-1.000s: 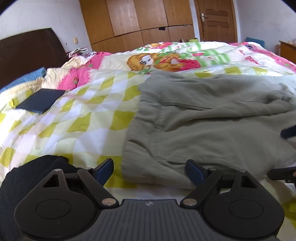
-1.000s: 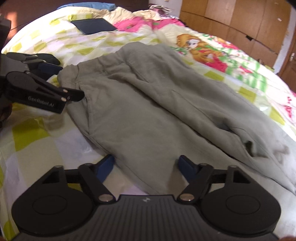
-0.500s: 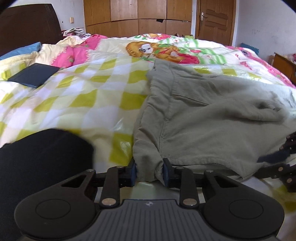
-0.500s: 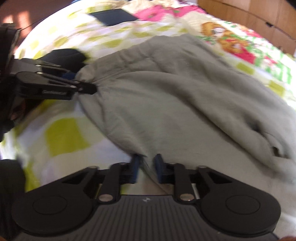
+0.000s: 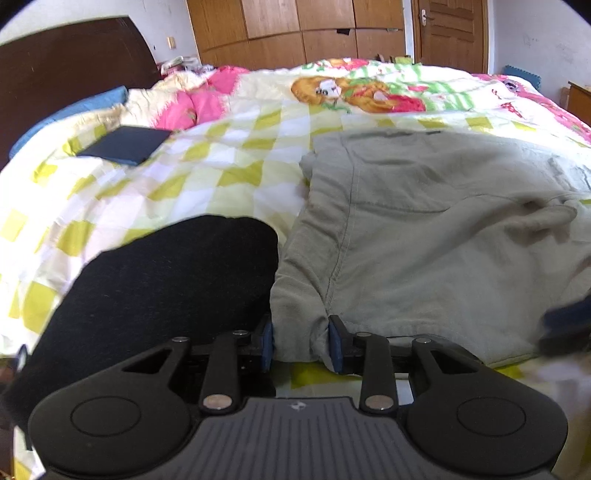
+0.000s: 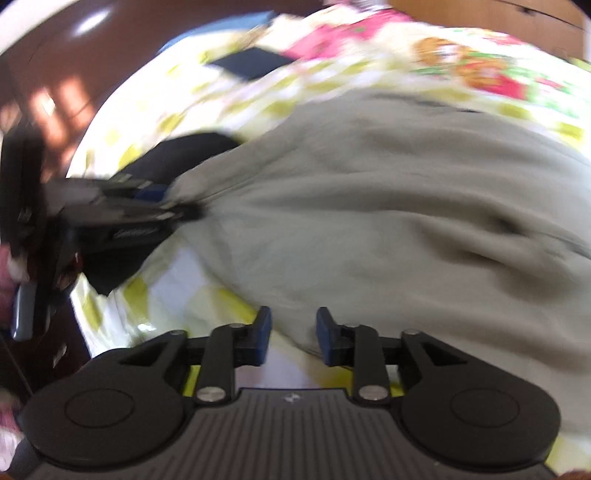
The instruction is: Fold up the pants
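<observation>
Item: pants (image 5: 436, 236), grey-green, soft brushed cotton by the look of it, with stitched seams and a patch pocket, lying spread and rumpled across the bed (image 5: 207, 173). I have the left gripper (image 5: 301, 343) clamped on a bunched corner at the near edge, the cloth pinched into a thick wad between the blue pads; I judge this hold is meant to anchor one corner so the fabric can be lifted and drawn over for a fold. Right gripper (image 6: 291, 338): jaws stand partly apart over the near hem, with cloth just in front of the pads; the view is motion-blurred and I cannot tell whether any fabric is caught. Bedding: a quilt (image 5: 236, 155) in yellow-and-white checks, smooth and thin, changing to a cartoon print in pink and green farther off. Dark garment (image 5: 159, 288), black, matte, knit-like, lying just beside the pants at my left, touching their edge. Flat navy rectangle (image 5: 125, 146), book-like, well apart near the pillows. Dark wooden headboard (image 5: 70, 70) and brown wardrobe (image 5: 295, 29) behind.
</observation>
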